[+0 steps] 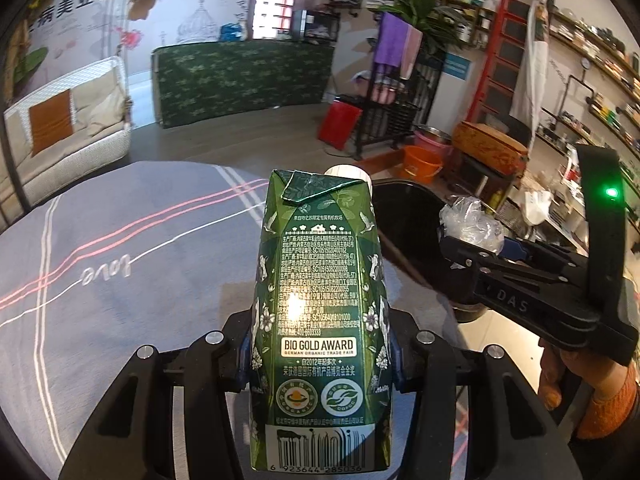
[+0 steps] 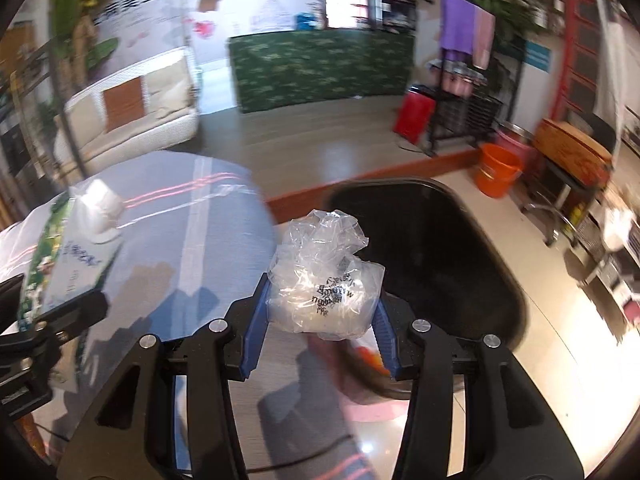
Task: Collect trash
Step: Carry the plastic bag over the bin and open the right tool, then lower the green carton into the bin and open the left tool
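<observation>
Altogether two pieces of trash are showing: one green carton (image 1: pixel 320 320) and one crumpled clear plastic bag (image 2: pixel 324 280). Each is being held above a round table whose grey striped cloth (image 1: pixel 120 248) is lying below the left gripper (image 1: pixel 320 354). That gripper's blue-padded fingers are pressing on both sides of the carton, which is standing upright with its white cap at the far end. To the right, the right gripper (image 2: pixel 322 320) is squeezing the bag between its blue pads (image 2: pixel 256 320), holding it at the near left edge of one black bin (image 2: pixel 432 256), which is sitting just right of the table. Farther off, one orange bucket (image 2: pixel 498 174) is standing on the wooden floor, with a white sofa (image 1: pixel 68 136) at far left and a green patterned counter (image 1: pixel 240 80) against the far wall. Much of the right wrist view is blurring, so the print on the bag is staying hard to read, and the carton's base is running out of frame
</observation>
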A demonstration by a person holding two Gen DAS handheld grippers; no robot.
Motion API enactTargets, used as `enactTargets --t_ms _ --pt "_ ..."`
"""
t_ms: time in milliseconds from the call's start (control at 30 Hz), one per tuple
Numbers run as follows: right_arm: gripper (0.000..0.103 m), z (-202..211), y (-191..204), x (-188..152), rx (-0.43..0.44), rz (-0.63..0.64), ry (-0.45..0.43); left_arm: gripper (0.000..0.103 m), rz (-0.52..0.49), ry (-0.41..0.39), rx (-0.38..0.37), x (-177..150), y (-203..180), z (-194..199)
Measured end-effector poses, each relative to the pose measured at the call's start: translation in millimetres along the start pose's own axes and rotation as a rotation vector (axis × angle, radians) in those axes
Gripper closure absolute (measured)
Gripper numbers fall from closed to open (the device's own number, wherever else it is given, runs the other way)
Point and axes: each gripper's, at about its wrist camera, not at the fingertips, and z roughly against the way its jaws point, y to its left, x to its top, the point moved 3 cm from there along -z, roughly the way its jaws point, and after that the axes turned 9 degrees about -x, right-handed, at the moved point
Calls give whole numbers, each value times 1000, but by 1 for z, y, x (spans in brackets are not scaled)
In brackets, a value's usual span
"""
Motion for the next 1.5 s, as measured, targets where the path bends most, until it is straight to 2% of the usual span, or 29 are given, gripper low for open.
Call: enactTargets --t_ms 100,367,667,733,767,867,933,1067,1100,1133,1500 --pt "56 -15 -24 -2 -43 -33 26 54 -27 13 -34 3 -12 -11" --pt "56 -57 -63 -6 -87 -105 100 54 -103 42 -91 9 -38 -32" --pt "54 -98 -81 -11 -110 -130 162 54 -121 87 -118 9 -57 -56" --pt "47 -102 -79 -10 -110 -128 169 54 -120 92 -120 8 -58 -57" --pt "46 -104 -79 -10 -114 -127 169 54 -120 95 -120 7 -58 -58" --pt "46 -105 -79 -9 -111 -120 172 54 -127 95 -118 9 -60 -58" --pt "38 -105 -81 -10 -117 -120 168 54 -126 97 -121 11 -59 -60" --pt "36 -98 -83 -11 -112 -130 150 54 -132 99 -122 16 -65 -64" --pt "30 -96 -83 -11 -116 -126 148 54 -136 101 -124 17 -67 -65" --pt "29 -95 -83 -11 -119 -125 145 54 -137 103 -128 19 -68 -67" --pt "29 -60 -102 -21 -135 -179 86 54 -167 158 -159 41 -91 -110"
